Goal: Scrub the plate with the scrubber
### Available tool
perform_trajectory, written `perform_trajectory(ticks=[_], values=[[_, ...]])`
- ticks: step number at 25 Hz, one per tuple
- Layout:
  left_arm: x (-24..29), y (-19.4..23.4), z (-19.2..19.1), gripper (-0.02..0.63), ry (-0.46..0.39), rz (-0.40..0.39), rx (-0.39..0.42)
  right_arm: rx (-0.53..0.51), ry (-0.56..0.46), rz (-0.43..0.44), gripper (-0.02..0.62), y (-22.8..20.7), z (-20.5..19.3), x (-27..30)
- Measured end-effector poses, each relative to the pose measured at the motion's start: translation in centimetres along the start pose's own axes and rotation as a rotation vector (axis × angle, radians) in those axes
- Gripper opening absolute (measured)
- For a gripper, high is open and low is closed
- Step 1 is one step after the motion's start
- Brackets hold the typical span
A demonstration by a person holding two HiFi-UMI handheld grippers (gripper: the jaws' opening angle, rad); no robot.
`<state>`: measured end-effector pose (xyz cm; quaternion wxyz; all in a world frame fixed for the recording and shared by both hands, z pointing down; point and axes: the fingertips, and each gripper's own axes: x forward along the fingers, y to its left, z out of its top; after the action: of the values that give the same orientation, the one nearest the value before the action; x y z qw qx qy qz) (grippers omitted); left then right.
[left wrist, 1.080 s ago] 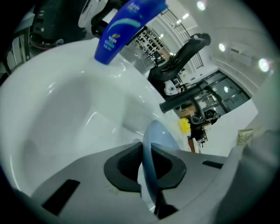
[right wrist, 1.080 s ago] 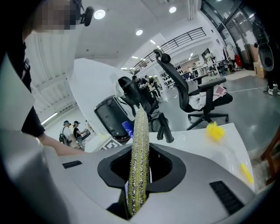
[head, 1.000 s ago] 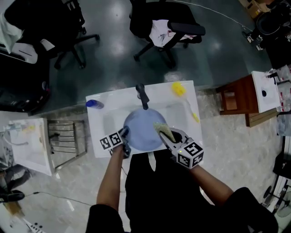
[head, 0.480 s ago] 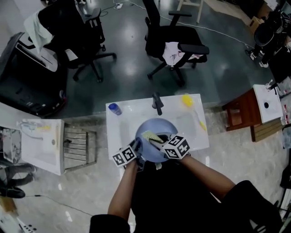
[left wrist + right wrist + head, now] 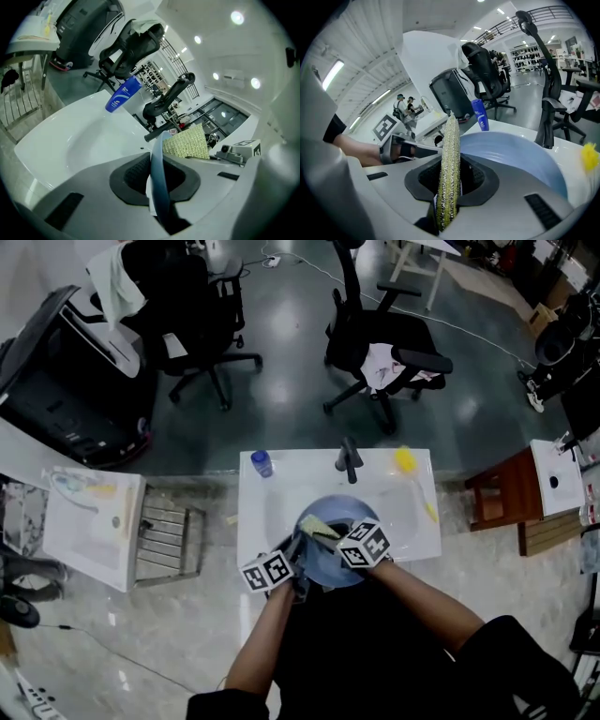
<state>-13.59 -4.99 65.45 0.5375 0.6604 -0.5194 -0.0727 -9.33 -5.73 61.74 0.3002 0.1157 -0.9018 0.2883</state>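
One smooth round plate, meshy scrubber

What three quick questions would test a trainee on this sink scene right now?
1. True or false: the left gripper is shut on the rim of the blue plate.
2. What do the right gripper's fingers clamp? A) a cup B) the yellow-green scrubber C) a towel
3. Fill in: in the head view, the blue bottle stands on the sink ledge to the ___ of the faucet.

Key: 1 true; 2 B; 3 left.
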Motion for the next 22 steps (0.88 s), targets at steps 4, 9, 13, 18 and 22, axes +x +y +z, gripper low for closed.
perform_trajectory(ticks=[4,9,13,18,22], values=[[-0.4,0.0,0.5,0.043,-0.020,-0.028,-0.012,0.008,0.016,-0.001,0.056,-0.2,0.2,0.7],[-0.7,-0.1,1.4,0.040,-0.015,-0.051,-0.017,0.011,0.026,-0.027,0.055,-1.0,1.4,1.2],[-0.4,-0.4,1.1,0.037,0.009,-0.071,0.004,0.000,0.042,-0.056,0.055,-2.1,1.8,1.2],[-0.3,-0.9,1.1,0.038,0.007,-0.093,0.002,0.023,0.038,-0.075,0.056,-3.3,2.6,0.8],[-0.3,-1.3,1.3,0.040,0.002,-0.107,-0.003,0.040,0.031,-0.091,0.057,-3.9,2.9,0.4]])
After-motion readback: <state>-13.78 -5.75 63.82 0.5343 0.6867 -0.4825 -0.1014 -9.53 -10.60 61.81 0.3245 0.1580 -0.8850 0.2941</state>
